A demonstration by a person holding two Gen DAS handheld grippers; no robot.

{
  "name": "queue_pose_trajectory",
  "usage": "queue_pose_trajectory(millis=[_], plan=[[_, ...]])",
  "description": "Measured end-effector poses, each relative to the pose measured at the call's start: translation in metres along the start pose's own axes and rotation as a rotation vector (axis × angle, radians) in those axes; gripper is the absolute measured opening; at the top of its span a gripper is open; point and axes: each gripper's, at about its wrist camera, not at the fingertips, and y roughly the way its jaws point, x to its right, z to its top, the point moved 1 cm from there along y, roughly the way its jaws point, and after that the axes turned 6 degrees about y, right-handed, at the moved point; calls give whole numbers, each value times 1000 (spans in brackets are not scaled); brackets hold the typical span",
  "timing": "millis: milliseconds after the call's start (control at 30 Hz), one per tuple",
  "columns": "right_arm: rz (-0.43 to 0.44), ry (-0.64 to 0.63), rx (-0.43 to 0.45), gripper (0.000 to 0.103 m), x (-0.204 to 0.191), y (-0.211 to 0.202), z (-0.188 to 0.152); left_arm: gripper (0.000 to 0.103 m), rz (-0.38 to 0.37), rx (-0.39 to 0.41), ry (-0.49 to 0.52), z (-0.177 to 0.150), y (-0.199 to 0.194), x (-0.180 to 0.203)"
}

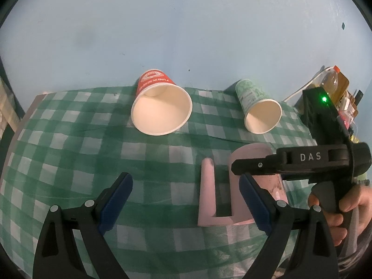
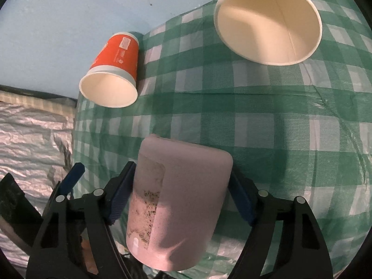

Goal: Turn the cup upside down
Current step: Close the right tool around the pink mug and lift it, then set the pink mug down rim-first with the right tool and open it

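A pink mug with a handle stands base-up on the green checked tablecloth. My right gripper is shut on the pink mug, one blue pad on each side. In the left wrist view the mug sits to the right, with the right gripper on it from the right. My left gripper is open and empty, just left of the mug, and its blue pad tip shows in the right wrist view.
A red paper cup and a green paper cup lie on their sides near the table's far edge, mouths toward me. A bottle and clutter stand at the far right. A blue wall is behind.
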Motion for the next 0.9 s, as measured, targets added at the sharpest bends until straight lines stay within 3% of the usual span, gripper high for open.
queue_pose_trajectory(millis=[433,667,900], plan=[[45,-165,137,74,-13,-28,-22,94,-8,36,-7,0,-16,-4],[-3,-337,342,73,-32,-57,-50,97,-16,66,-9,-1,-28,-2],[-132,-495,547,73,-53,-77,-75,97,-18,88,5,-2,-36,3]])
